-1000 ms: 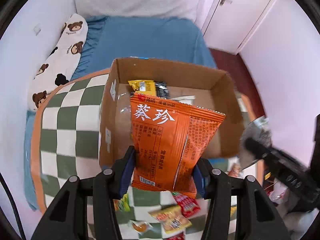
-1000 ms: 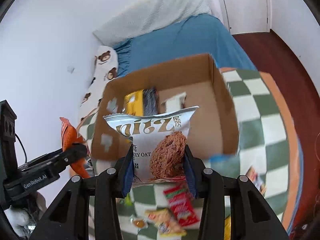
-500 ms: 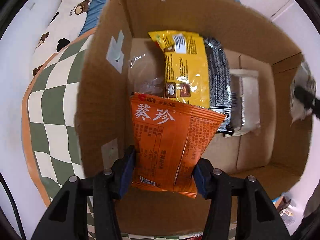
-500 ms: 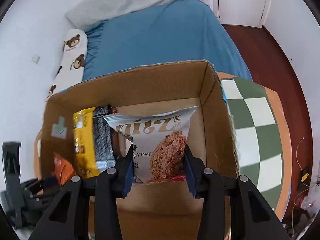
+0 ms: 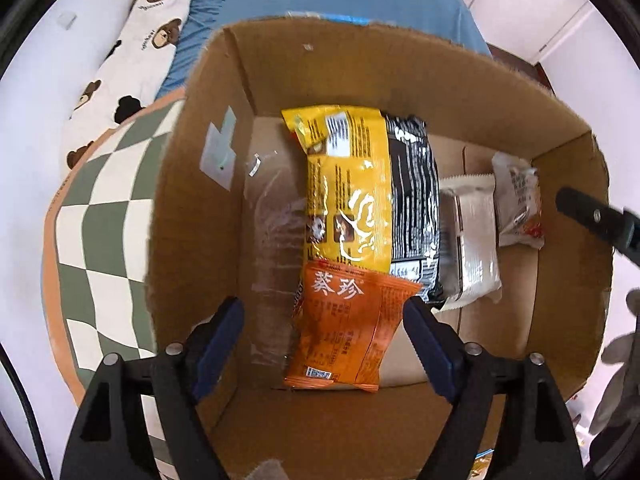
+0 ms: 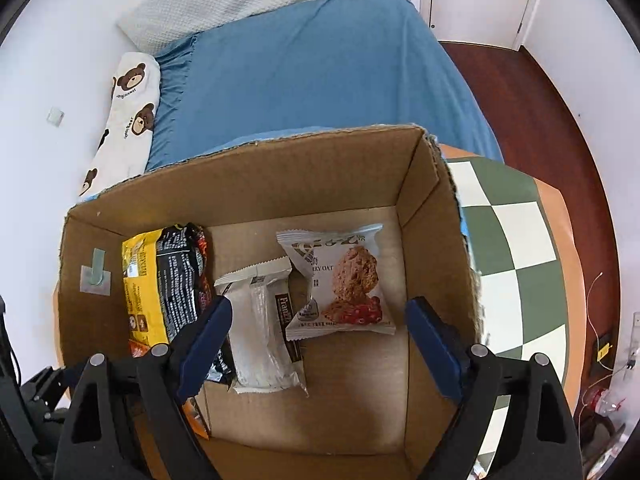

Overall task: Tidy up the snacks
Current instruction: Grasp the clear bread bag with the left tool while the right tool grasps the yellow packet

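An open cardboard box [image 5: 200, 200] holds the snacks. In the left wrist view an orange packet [image 5: 344, 340] lies on the box floor, its top over a yellow packet [image 5: 348, 188]. My left gripper [image 5: 320, 312] points down into the box. Its jaws are opening, with the orange packet loose between them. In the right wrist view a silver oat-cookie packet [image 6: 340, 284] lies flat on the floor of the box [image 6: 432, 220]. My right gripper [image 6: 319, 308] hangs over it, jaws opening and pads apart from the packet.
A black packet [image 5: 412, 200] and a white packet [image 5: 472, 240] lie between the yellow and the silver one. The box stands on a green-and-white checked tablecloth [image 6: 516, 240]. Behind it are a blue bed [image 6: 320, 80] and a bear-print pillow [image 5: 132, 48].
Both grippers came down into the box with their packets, then opened. The orange packet and the silver cookie packet dropped out of the pads onto the box floor.
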